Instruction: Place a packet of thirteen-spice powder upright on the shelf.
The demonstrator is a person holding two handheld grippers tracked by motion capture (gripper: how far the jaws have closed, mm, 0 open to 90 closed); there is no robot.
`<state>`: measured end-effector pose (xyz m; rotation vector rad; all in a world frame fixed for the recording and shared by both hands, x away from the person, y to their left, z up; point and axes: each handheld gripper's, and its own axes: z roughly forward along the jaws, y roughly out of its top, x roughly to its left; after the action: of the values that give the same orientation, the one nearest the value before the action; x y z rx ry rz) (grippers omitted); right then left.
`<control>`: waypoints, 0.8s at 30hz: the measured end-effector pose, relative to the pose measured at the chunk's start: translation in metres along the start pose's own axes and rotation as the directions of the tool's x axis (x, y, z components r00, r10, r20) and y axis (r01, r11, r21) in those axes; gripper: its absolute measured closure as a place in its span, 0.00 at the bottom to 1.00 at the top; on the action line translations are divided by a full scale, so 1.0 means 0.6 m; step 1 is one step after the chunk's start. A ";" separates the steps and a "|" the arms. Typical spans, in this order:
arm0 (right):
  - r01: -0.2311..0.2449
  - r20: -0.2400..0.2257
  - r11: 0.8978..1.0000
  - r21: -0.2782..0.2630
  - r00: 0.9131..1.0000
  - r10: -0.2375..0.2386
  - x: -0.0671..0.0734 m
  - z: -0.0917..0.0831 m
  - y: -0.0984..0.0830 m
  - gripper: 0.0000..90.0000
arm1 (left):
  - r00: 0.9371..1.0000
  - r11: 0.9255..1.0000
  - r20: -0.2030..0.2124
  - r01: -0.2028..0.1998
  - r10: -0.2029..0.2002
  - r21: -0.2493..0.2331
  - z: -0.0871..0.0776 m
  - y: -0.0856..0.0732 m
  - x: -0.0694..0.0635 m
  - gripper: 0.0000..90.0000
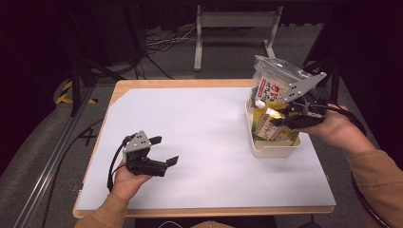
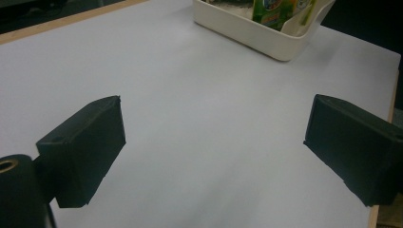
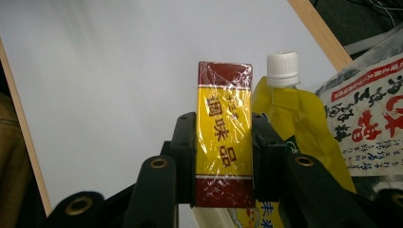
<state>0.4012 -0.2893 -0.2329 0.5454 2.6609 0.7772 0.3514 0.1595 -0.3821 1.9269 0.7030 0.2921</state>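
Two black jaws of the right gripper clamp the yellow-and-red packet.

White sheet covers nearly the whole table; bare wood shows along the far edge, the left edge and the near edge. Sheet's far-left corner cut at a slant.

Cream tray sits at the sheet's right edge, about midway back. In it: yellow pouch with white screw cap, upright; clear bag with red print, standing tall at the tray's far end; green-and-yellow pack against the near wall.

Floor beyond the far edge: grey frame, loose cables. Yellow-black tape off the far-left corner.
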 end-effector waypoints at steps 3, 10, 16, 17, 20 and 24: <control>0.019 -0.002 1.000 0.007 1.000 -0.019 0.000 0.001 -0.002 0.76 | 1.000 1.000 0.000 0.009 -0.009 -0.004 -0.002 0.000 0.003 0.07; 0.065 -0.014 0.997 0.037 0.998 -0.064 -0.006 0.006 -0.011 0.76 | 1.000 1.000 -0.002 0.018 -0.018 -0.004 -0.004 0.000 0.009 0.07; 0.088 -0.043 0.995 0.049 0.995 -0.086 -0.011 0.010 -0.016 0.76 | 1.000 1.000 -0.003 0.011 -0.011 -0.007 -0.003 0.001 0.007 0.07; 0.091 -0.047 0.995 0.046 0.995 -0.089 -0.011 0.010 -0.017 0.76 | 1.000 1.000 -0.004 0.010 -0.010 -0.009 -0.003 0.001 0.008 0.07; 0.102 -0.057 0.994 0.051 0.993 -0.099 -0.014 0.011 -0.020 0.76 | 1.000 1.000 -0.010 0.010 -0.010 -0.009 -0.004 0.000 0.010 0.07; 0.109 -0.074 0.992 0.055 0.992 -0.105 -0.019 0.012 -0.025 0.76 | 1.000 1.000 -0.009 0.015 -0.015 -0.012 -0.006 0.000 0.010 0.07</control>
<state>0.4102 -0.3028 -0.2446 0.3919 2.7596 0.7015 0.3544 0.1654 -0.3812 1.9090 0.7202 0.2955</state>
